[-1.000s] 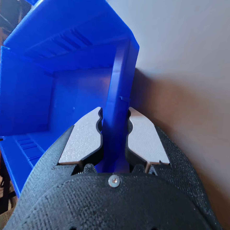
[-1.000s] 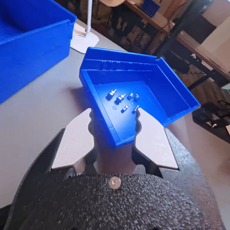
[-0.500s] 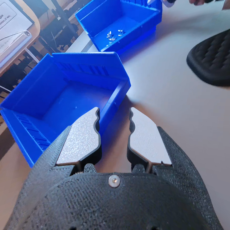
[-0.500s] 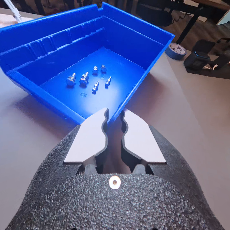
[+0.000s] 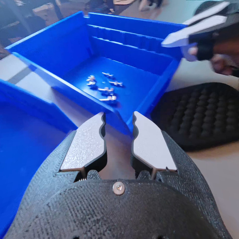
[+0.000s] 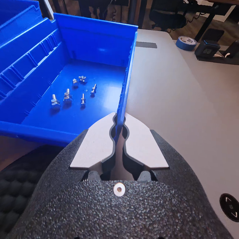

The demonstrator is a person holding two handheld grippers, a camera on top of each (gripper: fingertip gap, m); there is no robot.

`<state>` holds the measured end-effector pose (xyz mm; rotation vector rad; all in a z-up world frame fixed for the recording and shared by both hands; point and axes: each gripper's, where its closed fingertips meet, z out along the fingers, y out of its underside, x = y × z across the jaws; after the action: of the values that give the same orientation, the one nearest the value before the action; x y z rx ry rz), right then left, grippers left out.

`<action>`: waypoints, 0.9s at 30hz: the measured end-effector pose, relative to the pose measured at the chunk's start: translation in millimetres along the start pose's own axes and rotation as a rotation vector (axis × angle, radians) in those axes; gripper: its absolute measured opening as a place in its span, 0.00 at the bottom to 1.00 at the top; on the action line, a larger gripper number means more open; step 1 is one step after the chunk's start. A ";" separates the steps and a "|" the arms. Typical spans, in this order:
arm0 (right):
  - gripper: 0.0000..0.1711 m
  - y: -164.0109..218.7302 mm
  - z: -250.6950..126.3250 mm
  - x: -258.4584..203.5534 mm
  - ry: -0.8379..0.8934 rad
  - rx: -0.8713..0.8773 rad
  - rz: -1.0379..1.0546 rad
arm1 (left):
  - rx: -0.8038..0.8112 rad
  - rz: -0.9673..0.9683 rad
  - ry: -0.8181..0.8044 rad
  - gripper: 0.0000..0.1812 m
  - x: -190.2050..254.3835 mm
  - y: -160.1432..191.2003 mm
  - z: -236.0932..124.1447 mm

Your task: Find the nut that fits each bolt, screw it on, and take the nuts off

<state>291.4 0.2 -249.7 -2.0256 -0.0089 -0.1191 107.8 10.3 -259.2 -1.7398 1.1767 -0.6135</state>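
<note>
The right gripper (image 6: 119, 117) clamps its jaws on the bin (image 6: 127, 82) side wall, likely to position it. The bolts (image 6: 67, 96), nuts fitted, lie on the bin floor. The left gripper (image 5: 118, 115) hovers near the bin corner, jaws apart and empty.

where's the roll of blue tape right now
In the right wrist view the roll of blue tape lies at the table's far right edge, beside a black box.

Grey table (image 6: 168, 103). Black bumpy foam mat (image 5: 201, 116) just beside the bin, on the table. Blue tape roll (image 6: 186, 43) near the far table edge, beside a black device (image 6: 207, 49). Round black grommet (image 6: 229, 206) in the tabletop, near right. Grey tape strip (image 6: 146, 44) on the table.
</note>
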 end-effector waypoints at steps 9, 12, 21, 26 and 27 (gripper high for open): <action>0.02 -36.1 -49.9 1.0 0.059 0.165 -0.012 | 0.123 0.185 -0.137 0.11 -6.1 -48.6 -22.4; 0.03 -63.1 -73.0 -13.0 0.040 0.234 -0.024 | 0.171 0.242 -0.193 0.11 -5.7 -74.0 -58.6; 0.04 -149.4 -113.7 -156.7 -0.305 0.414 -0.090 | 0.172 0.203 -0.479 0.12 -40.8 -74.0 -230.4; 0.05 -154.8 -105.5 -276.8 -0.574 0.416 -0.111 | 0.135 0.106 -0.692 0.11 -69.7 -22.0 -329.0; 0.05 -151.7 -104.1 -298.5 -0.612 0.413 -0.122 | 0.123 0.088 -0.728 0.11 -72.7 -8.8 -345.1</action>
<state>-23.0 -12.1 -94.8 -1.5790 -0.5026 0.3993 -191.6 -64.5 -88.2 -1.5868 0.6754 0.0234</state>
